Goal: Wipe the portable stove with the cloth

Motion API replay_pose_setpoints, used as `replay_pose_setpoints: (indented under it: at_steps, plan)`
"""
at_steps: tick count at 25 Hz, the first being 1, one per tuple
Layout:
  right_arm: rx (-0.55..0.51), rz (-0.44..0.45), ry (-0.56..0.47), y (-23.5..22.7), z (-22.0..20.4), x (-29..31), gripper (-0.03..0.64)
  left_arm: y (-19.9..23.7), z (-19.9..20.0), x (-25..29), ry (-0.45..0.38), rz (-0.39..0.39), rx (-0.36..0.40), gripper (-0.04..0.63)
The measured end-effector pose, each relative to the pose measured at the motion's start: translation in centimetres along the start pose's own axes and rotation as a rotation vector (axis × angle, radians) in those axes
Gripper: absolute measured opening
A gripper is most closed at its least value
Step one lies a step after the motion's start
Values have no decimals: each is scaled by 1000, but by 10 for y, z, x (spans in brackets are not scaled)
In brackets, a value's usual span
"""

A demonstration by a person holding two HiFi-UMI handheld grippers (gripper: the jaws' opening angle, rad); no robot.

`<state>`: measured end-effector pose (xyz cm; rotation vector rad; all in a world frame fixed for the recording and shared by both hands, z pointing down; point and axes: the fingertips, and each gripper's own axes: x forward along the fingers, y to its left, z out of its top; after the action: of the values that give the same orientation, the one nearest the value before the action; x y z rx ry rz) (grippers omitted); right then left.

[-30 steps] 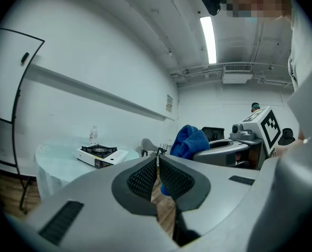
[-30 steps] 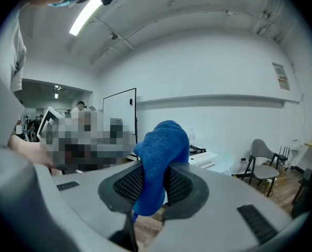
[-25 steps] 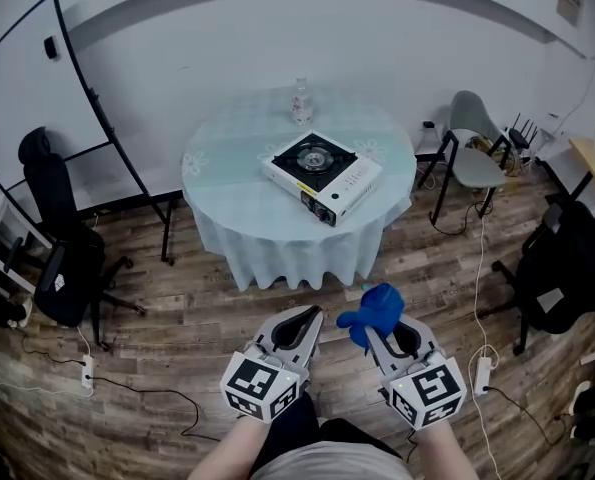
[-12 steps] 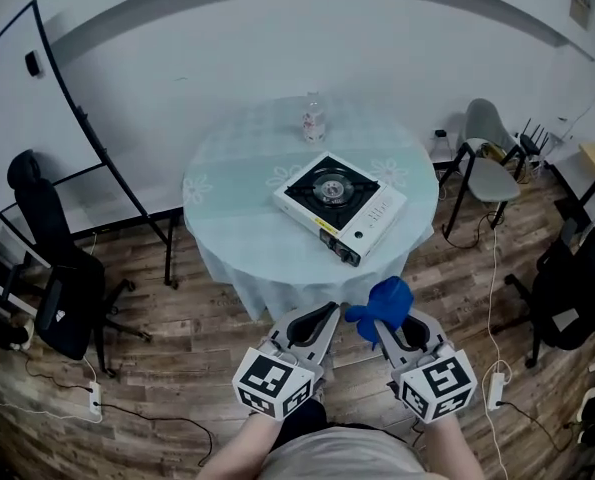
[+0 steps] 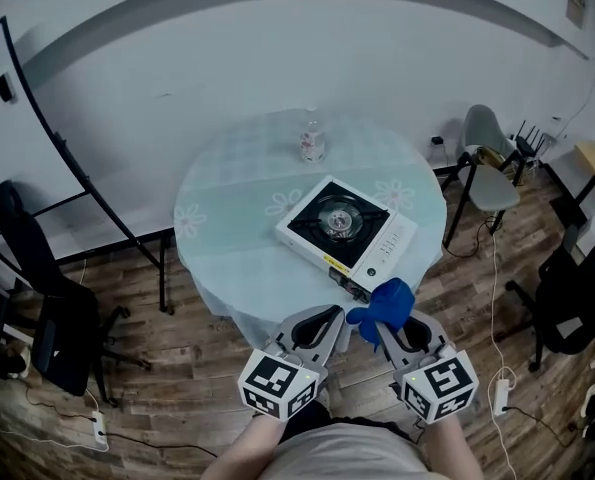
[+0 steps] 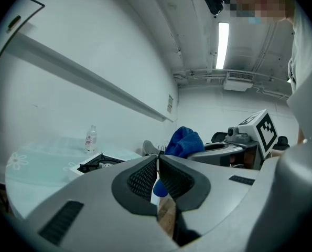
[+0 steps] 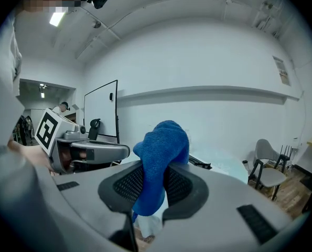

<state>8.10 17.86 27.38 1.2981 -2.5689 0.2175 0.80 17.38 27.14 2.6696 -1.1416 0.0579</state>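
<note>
My right claw [image 7: 156, 173] is clamped on the blue cloth [image 7: 163, 140], which bunches up above its jaws. My left claw [image 6: 158, 159] has its jaws pressed together, empty. Both hang just short of the round counter [image 5: 227, 243]. The portable stove [image 5: 345, 230] sits on its near right part, with a bottle [image 5: 311, 144] at the far side.

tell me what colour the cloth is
The cloth is blue, clearest in the right gripper view.

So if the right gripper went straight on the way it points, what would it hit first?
Probably the near corner of the portable stove at the edge of the round table. The right gripper, shut on the blue cloth, points at it. Height is unclear, so the table's draped edge might come first.
</note>
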Motion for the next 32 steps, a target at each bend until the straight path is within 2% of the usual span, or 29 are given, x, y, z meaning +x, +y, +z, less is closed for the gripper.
replay_pose_setpoints:
  at_steps: [6,17,32]
  plan:
    - [27,-26,1,-10,0,22,97,18,-5,15,31,-29,-14,31]
    - [64,-46,51,-34,-24,24,97,20,-20,43,80,-53,-35,31]
    - [60,-6,92,-118,-22,78,97,55,-19,127,104,-5,-58,31]
